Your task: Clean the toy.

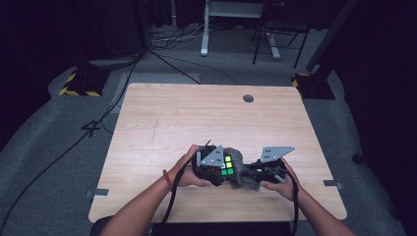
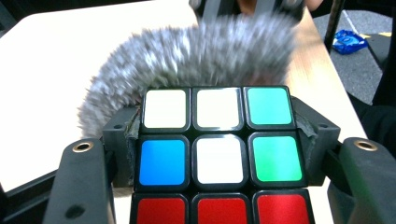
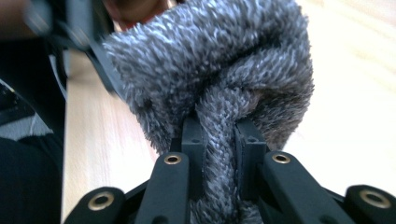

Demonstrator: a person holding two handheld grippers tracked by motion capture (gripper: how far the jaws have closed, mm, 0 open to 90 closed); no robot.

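A Rubik's cube (image 2: 218,154) with white, green, blue and red stickers sits clamped between the jaws of my left gripper (image 2: 218,140). In the high view the cube (image 1: 226,165) shows yellow and green squares just above the table's near edge. A fluffy grey cloth (image 3: 219,79) is pinched in a fold between the jaws of my right gripper (image 3: 219,140). The cloth (image 2: 196,60) presses against the far side of the cube. From above, the cloth (image 1: 242,169) lies between the left gripper (image 1: 215,167) and the right gripper (image 1: 260,169).
The light wooden table (image 1: 196,118) has a round cable hole (image 1: 248,98) at its far edge. Beyond the table are cables and desk legs (image 1: 204,29) on the grey floor. A blue packet (image 2: 349,41) lies on the floor off the table's side.
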